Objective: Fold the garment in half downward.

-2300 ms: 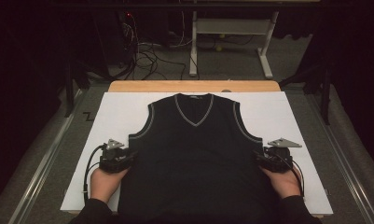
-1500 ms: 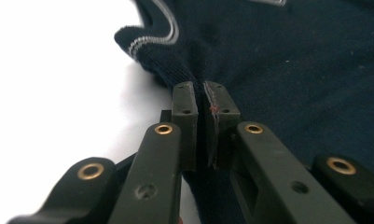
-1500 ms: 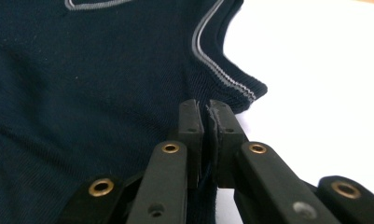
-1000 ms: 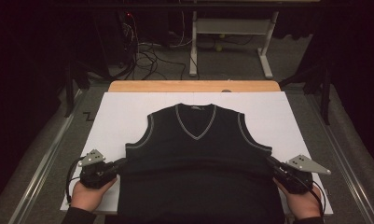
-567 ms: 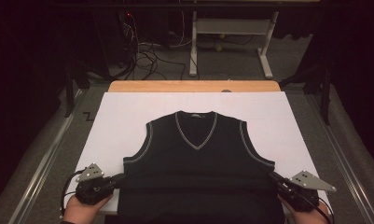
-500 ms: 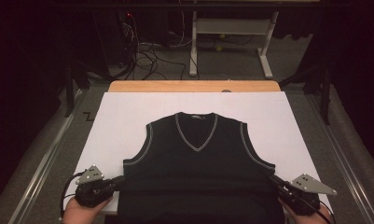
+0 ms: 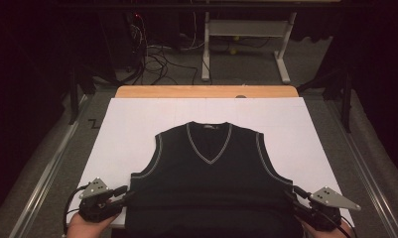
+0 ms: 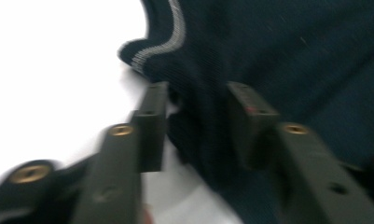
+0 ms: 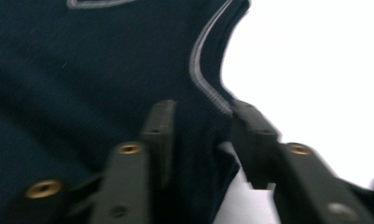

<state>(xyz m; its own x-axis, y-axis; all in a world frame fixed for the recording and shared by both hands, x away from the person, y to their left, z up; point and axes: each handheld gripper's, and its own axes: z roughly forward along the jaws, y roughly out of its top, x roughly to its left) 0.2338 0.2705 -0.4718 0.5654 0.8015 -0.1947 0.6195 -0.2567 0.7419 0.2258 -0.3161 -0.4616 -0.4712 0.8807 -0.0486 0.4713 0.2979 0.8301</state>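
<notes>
A dark navy sleeveless V-neck vest [image 7: 209, 183] with grey trim lies flat on the white table cover [image 7: 132, 124], its hem hanging over the near edge. My left gripper [image 7: 124, 195] holds the vest's left side just below the armhole. The left gripper view has bunched vest fabric [image 8: 268, 56] between the jaws of the left gripper [image 8: 196, 116]. On the other side, my right gripper [image 7: 292, 193] grips the right side seam. There the vest [image 9: 82, 70] sits pinched in the right gripper [image 9: 201, 135] under the grey armhole trim.
A wooden table edge [image 7: 206, 91] shows beyond the white cover. Metal rails [image 7: 42, 173] run along both sides of the table. Behind it on the floor are loose cables [image 7: 157, 54] and a white desk frame [image 7: 246, 29].
Both grippers have moved toward the near edge of the table, dragging the vest with them. The vest's collar now lies farther from the wooden edge.
</notes>
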